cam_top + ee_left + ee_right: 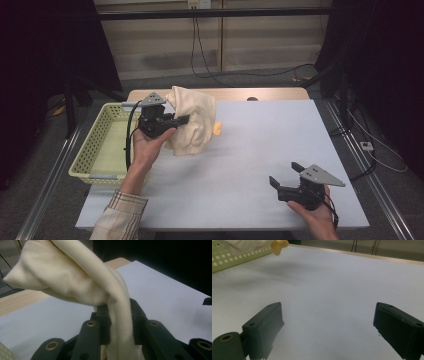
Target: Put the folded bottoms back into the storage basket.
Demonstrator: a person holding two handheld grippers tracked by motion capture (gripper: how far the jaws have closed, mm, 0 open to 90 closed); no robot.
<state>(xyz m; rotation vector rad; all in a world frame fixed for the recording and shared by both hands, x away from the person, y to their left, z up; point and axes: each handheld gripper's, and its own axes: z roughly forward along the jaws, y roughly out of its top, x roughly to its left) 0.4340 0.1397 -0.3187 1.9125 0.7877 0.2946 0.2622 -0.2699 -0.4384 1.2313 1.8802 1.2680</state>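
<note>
Cloth [192, 120], cream-coloured, hangs bunched at upper centre of the high view, pinched tight between the closed jaws of the left gripper [182, 120] just right of the green basket [95, 145]. Lifting looks done; where it goes next is open, and the basket seems a likely target. At lower right, the right gripper [285, 175] rests with jaws wide and empty above the white table [260, 145]. A small yellow thing [218, 129] behind the fabric is too hidden to identify.

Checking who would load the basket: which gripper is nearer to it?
Left. The left gripper, shut on the cream cloth, is beside the basket; the right gripper sits open across the table.
</note>
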